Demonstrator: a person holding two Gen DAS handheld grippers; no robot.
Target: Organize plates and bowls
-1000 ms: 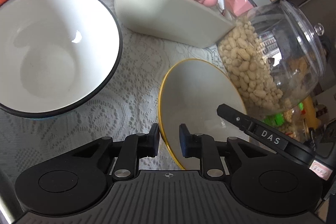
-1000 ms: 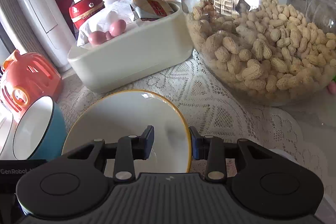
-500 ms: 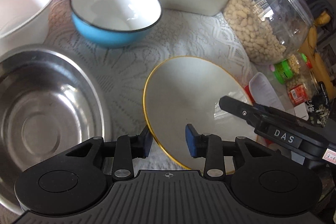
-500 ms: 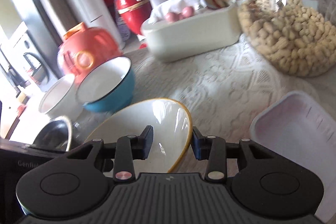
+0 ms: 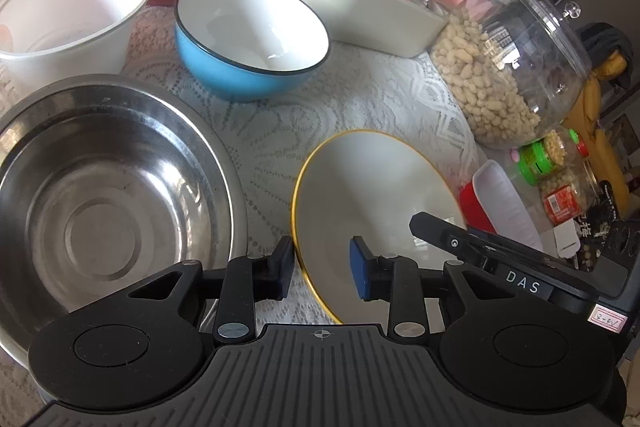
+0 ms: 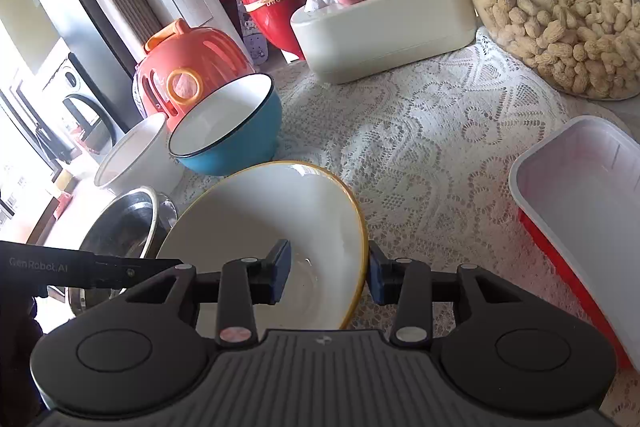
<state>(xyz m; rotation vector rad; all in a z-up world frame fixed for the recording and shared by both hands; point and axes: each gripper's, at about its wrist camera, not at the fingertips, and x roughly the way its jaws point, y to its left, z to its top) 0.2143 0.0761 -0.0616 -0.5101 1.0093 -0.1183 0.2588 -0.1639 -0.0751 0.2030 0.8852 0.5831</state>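
a lace cloth [image 5: 352,107] covered the table, with a peanut jar [image 5: 516,67] and a cream box [image 5: 372,11] toward its far edge. the yellow-rimmed plate [image 5: 372,195] lay mid-table between both tongs. the left gripper [image 5: 322,269] straddled the plate's left rim, its jaws closing but the pads not touching it. the right gripper [image 6: 329,271] straddled the opposite rim, jaws opening, pads clear. a steel bowl [image 5: 100,195] sat just beside the plate, a blue bowl [image 5: 252,35] and white bowl [image 5: 68,15] beyond.
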